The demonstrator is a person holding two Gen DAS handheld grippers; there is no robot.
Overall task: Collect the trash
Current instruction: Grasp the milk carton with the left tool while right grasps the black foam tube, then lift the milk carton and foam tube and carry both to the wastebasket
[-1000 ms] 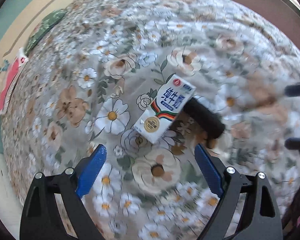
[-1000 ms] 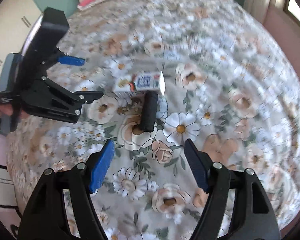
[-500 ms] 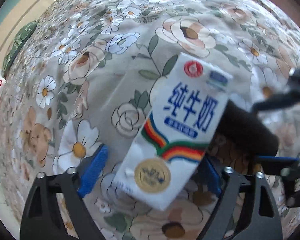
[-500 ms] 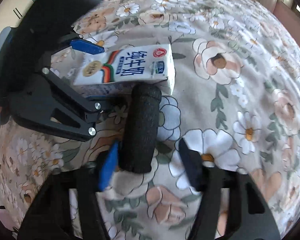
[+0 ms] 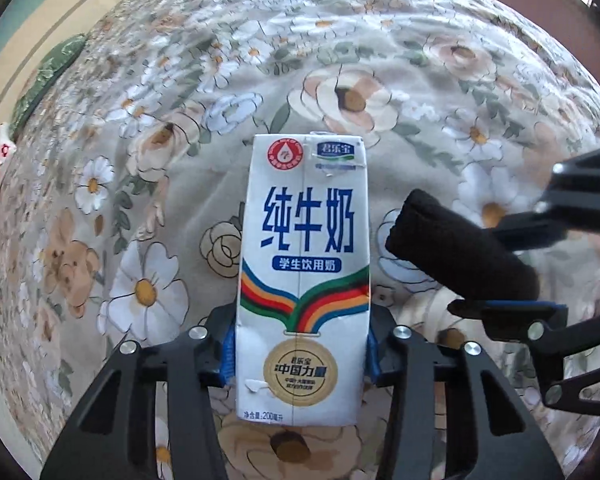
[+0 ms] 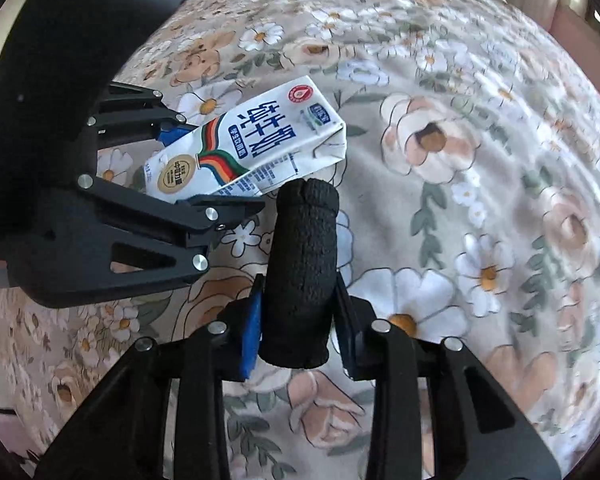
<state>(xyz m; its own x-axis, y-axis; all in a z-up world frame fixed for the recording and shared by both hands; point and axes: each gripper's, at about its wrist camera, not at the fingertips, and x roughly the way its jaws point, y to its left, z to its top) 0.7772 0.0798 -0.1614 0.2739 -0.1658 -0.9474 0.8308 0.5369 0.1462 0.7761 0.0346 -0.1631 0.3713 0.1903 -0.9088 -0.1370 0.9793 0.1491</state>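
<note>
While my left gripper (image 5: 300, 354) clamps the milk carton (image 5: 304, 272), hiding its blue pads, my right gripper (image 6: 298, 330) pinches the black roll (image 6: 302, 272) above the floral bedspread (image 6: 460, 160).

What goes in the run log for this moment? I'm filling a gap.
left gripper: shut on milk carton | right gripper: shut on black foam roll | surface: floral bedspread

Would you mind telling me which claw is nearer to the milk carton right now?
Left. The left claw is clamped on the milk carton near its base. The right claw sits beside it, clamped on the black roll.
</note>
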